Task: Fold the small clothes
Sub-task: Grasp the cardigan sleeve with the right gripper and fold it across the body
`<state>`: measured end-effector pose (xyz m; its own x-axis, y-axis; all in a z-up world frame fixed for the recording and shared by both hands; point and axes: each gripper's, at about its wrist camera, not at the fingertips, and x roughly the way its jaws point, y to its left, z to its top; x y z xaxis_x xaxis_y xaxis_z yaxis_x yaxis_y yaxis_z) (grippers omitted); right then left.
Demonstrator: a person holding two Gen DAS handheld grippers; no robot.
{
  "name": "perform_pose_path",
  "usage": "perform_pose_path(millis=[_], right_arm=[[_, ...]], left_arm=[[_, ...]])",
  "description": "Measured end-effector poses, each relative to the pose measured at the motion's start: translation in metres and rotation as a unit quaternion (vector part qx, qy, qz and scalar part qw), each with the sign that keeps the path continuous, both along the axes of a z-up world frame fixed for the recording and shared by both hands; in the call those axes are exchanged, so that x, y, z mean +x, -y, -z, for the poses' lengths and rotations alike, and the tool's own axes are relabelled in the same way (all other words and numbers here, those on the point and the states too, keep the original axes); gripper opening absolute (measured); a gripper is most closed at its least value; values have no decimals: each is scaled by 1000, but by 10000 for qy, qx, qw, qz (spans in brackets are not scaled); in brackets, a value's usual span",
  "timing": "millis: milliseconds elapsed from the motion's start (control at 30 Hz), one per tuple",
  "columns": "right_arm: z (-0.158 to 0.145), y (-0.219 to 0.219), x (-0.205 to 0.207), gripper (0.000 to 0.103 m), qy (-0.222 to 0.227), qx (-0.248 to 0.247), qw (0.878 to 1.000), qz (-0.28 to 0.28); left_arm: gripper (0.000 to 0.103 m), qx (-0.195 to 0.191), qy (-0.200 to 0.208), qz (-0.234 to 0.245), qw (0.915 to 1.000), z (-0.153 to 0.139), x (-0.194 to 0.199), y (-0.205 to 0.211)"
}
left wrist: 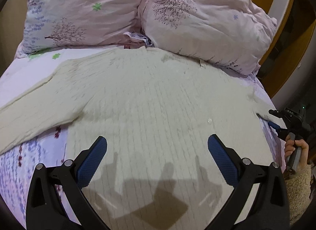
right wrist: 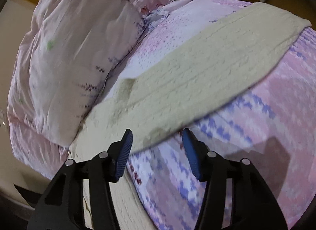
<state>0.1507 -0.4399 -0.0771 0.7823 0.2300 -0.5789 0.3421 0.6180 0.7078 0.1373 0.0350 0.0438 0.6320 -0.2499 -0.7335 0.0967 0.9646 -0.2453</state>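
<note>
Here the cream sweater (left wrist: 154, 99) lies flat on the bed (left wrist: 29, 160), neck toward the pillows (left wrist: 83, 12), sleeves stretched sideways; the left claw (left wrist: 157, 156) gapes empty, and the right claw (right wrist: 157, 147) stands apart around a sleeve edge.

item: cream cable-knit sweater (left wrist: 158, 95) | state: unfolded, spread flat, front panel smooth | pose: one sleeve (left wrist: 33, 111) stretched out sideways, the other sleeve (right wrist: 227, 56) angled outward | place: on the bed's floral sheet, neck end just beside the pillows
</note>
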Motion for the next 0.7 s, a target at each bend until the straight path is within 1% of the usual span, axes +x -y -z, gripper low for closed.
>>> perform_pose_path(millis=[67, 133, 300, 333, 433, 500, 533, 567, 667, 700], right_arm=[[0, 8, 4, 43, 7, -44, 9999, 159], [1, 18, 3, 38, -39, -45, 9992, 391], [4, 49, -7, 37, -133, -169, 9927, 1187], [4, 54, -8, 37, -130, -153, 9918, 1264], [6, 69, -15, 33, -164, -99, 9880, 1530], [6, 73, -17, 25, -211, -158, 9862, 1633], [5, 76, -17, 16, -242, -218, 9854, 1672], [5, 75, -18, 11, -270, -274, 9850, 1681], [-3, 73, -14, 6, -252, -526, 9848, 1635], [-10, 69, -13, 6, -210, -707, 9842, 1610]], left_arm=[[102, 13, 31, 44, 10000, 0, 7, 2], [102, 108, 65, 26, 9999, 0, 16, 4], [102, 168, 120, 85, 9998, 1, 31, 4], [102, 188, 133, 87, 9997, 2, 32, 4], [102, 410, 243, 78, 9988, 2, 39, 7], [102, 601, 327, 99, 9976, 1, 42, 10], [102, 668, 357, 114, 9971, 1, 43, 11], [102, 711, 380, 150, 9966, 1, 44, 12], [102, 589, 344, 253, 9973, 2, 46, 12], [102, 490, 312, 273, 9979, 2, 47, 10]])
